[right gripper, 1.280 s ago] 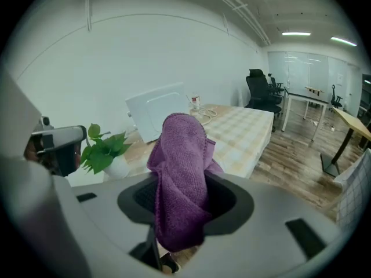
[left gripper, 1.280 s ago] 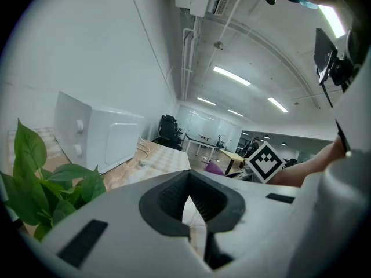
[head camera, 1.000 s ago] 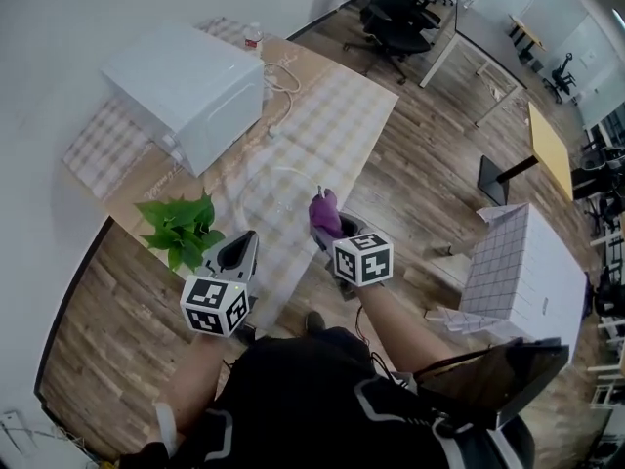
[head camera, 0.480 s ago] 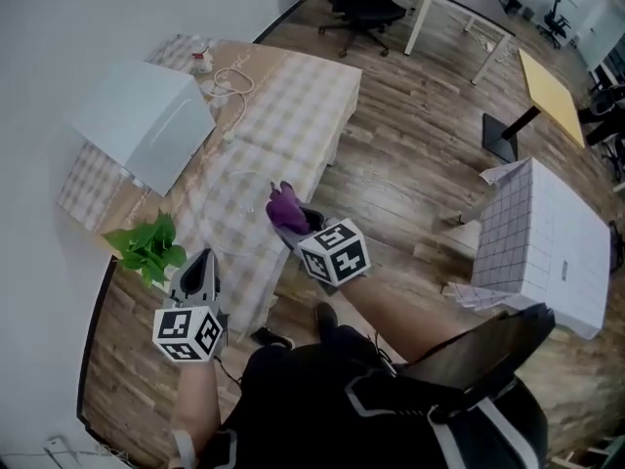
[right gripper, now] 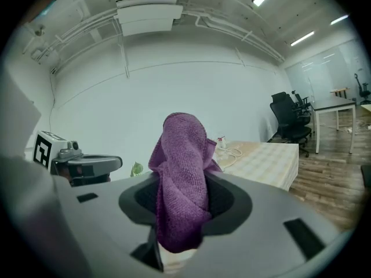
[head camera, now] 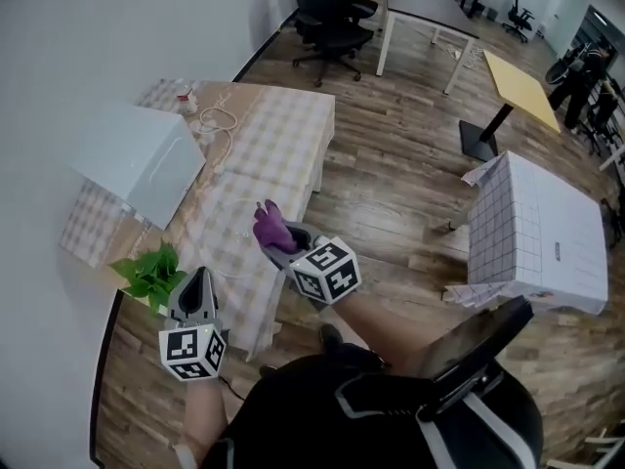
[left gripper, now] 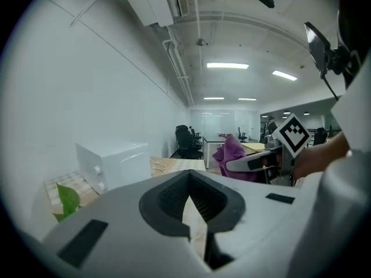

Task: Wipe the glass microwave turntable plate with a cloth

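Head view: a long table covered in a pale checked cloth (head camera: 283, 135) stands against a white wall, on a wood-plank floor (head camera: 391, 184). On it sit a white box-shaped microwave (head camera: 137, 169), a coiled white cable (head camera: 217, 118) and a leafy green plant (head camera: 146, 274). Black office chairs (head camera: 327, 8), a yellow-topped table (head camera: 522, 76) and a white gridded box (head camera: 542, 233) stand farther off. The round clear glass turntable plate (head camera: 223, 234) lies flat on the checked cloth in front of the microwave and shows only as a faint outline. The right gripper (head camera: 278, 239) hangs beside it with a purple terry cloth (head camera: 270, 225) sticking up from its tip. The left gripper (head camera: 198, 278) is near the plant, well apart from the plate.

Left gripper view: the left gripper (left gripper: 191, 198) has its jaws pressed together with nothing between them. This view adds the ceiling, with strip lights (left gripper: 228, 66) and a white air unit (left gripper: 153, 2). The microwave (left gripper: 113, 161) is at the left, and the purple cloth (left gripper: 232, 152) is in the right gripper (left gripper: 249, 162) at the right. The plate cannot be made out.

Right gripper view: the right gripper (right gripper: 179, 216) has its jaws clamped on the purple cloth (right gripper: 182, 172), which rises in a twisted, nubby fold. The left gripper (right gripper: 87, 165) shows at the left, the table (right gripper: 264, 155) beyond.
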